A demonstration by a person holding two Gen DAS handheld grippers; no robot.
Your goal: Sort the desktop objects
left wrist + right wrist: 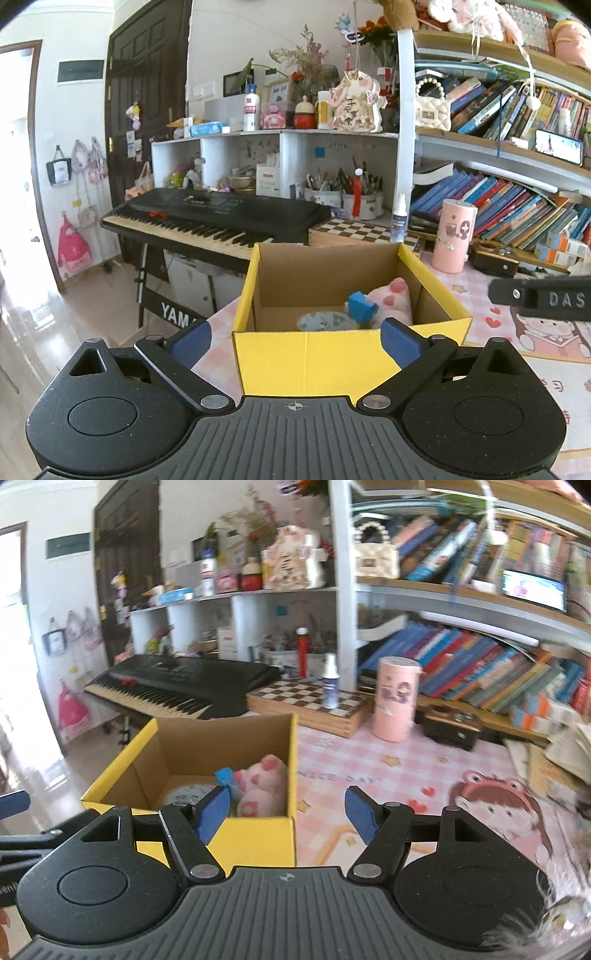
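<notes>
Three things already lie in the yellow box [306, 354]: a pink plush pig [393, 301], a small blue toy [360, 306] leaning on it, and a pale round patterned piece [323, 320] (what it is I cannot tell). Both the left gripper [295, 338] and the right gripper [286, 812] hover with fingers spread, grasping nothing. The sorting seems well along; a pink canister [395, 699] and spray bottle [330, 685] stand on the worktop [388, 775] behind, perhaps left to do.

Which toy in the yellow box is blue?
The little blocky toy, leaning against the pink plush pig. The pig is pink, and the round thing beside them is pale.
</notes>
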